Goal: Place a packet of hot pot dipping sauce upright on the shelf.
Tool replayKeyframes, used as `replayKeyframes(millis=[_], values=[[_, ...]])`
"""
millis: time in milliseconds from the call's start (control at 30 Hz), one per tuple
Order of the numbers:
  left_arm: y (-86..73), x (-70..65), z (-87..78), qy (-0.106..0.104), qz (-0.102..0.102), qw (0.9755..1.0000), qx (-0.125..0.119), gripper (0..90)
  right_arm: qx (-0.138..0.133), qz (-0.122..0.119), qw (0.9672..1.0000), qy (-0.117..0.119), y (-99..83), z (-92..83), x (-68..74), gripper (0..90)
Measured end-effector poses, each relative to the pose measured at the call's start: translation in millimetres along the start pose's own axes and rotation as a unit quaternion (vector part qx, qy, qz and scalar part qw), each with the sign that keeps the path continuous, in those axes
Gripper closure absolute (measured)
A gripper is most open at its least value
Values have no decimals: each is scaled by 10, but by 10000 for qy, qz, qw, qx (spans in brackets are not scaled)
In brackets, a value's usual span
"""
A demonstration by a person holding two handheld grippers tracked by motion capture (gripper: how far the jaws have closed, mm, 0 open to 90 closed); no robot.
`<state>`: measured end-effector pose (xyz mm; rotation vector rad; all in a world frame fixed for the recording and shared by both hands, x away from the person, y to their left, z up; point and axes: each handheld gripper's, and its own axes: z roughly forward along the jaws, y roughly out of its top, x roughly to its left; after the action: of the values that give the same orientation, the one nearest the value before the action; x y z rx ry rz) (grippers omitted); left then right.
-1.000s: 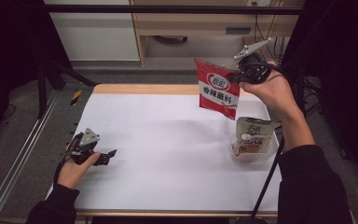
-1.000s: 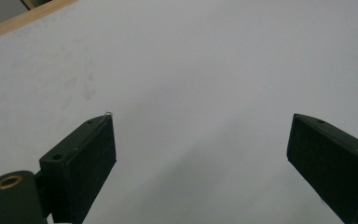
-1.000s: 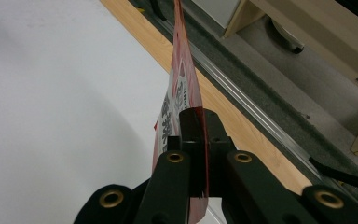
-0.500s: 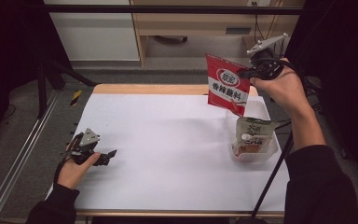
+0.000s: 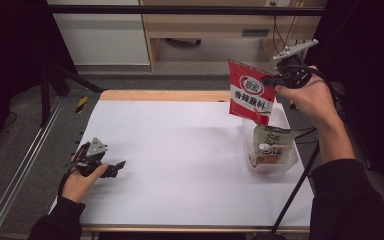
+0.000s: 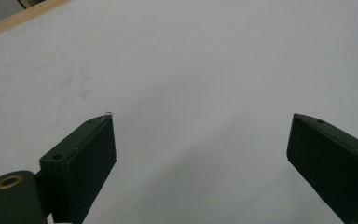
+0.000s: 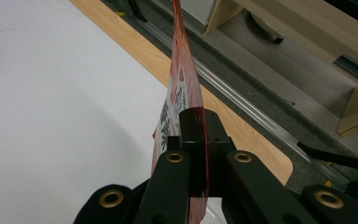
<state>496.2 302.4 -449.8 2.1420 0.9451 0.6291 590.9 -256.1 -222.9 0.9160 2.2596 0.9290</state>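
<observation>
A red and white seasoning packet [image 5: 250, 92] hangs in the air over the table's right side, above a clear plastic bin [image 5: 291, 161]. My right gripper [image 5: 271, 79] is shut on the packet's upper edge. In the right gripper view the jaws pinch the thin red packet [image 7: 181, 88] edge-on. A pale green pouch [image 5: 271, 144] stands inside the bin. At the table's left, my left gripper [image 5: 120, 165] lies low on the white surface, held in a hand. Its jaws stand wide apart in the left gripper view, with nothing between its fingers [image 6: 81, 158].
The white table top [image 5: 180, 150] has a wooden strip along its far edge [image 5: 160, 95]. Metal rails run along the left side [image 5: 25, 165]. A wooden cabinet [image 5: 205, 30] stands beyond the table. A black cable [image 5: 300, 185] crosses the table's right front corner.
My right gripper has carried the red packet to the right, to a spot above the bin. The left gripper has stayed where it was.
</observation>
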Motion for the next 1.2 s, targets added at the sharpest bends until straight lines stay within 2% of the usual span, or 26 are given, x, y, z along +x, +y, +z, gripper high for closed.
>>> replayKeyframes(millis=[800, 1200], values=[[5, -18, 12, -19, 43, 10000, 53, 77, 98, 299, 9994, -159, -347, -104, -166, 900], [3, -20, 16, -32, 40, 10000, 46, 77, 112, 403, 9989, -192, -458, -86, -222, 900]])
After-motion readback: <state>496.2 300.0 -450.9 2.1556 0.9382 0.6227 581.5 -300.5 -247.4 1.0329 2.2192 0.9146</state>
